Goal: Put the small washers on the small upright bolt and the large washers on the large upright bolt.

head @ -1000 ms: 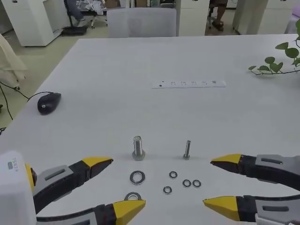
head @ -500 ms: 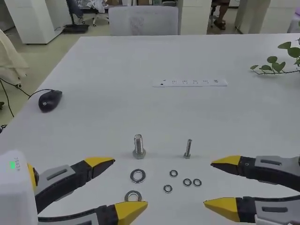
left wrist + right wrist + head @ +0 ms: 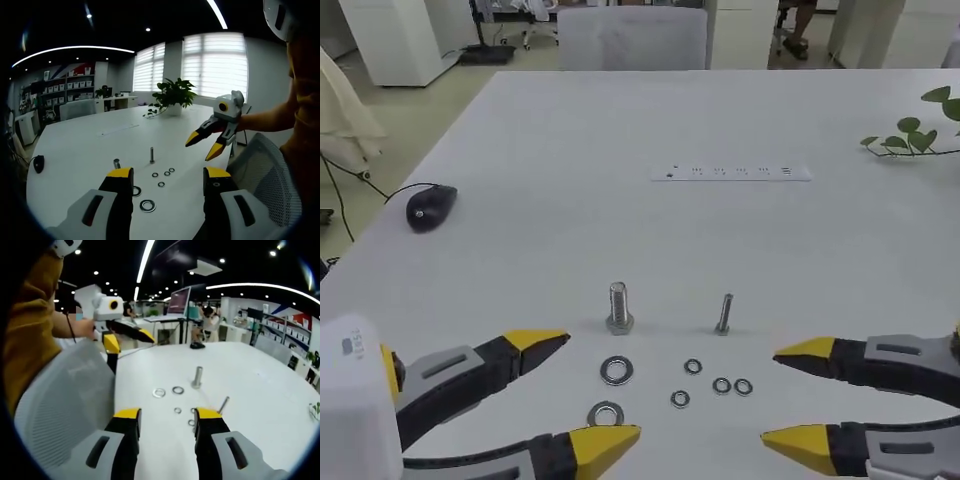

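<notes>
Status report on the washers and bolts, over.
Left hand-held gripper and right hand-held gripper open, empty. Large washers, small washers loose on table; large bolt, small bolt bare. Nothing in the way.

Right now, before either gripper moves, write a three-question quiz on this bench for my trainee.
1. True or false: a washer already sits on the large upright bolt.
2. How many small washers lie flat on the table? A two, B four, C six.
3. Fill in: the left gripper and the right gripper both have their jaws ____.
Key: 1 false, both large washers lie on the table; 2 B; 3 open.
</notes>
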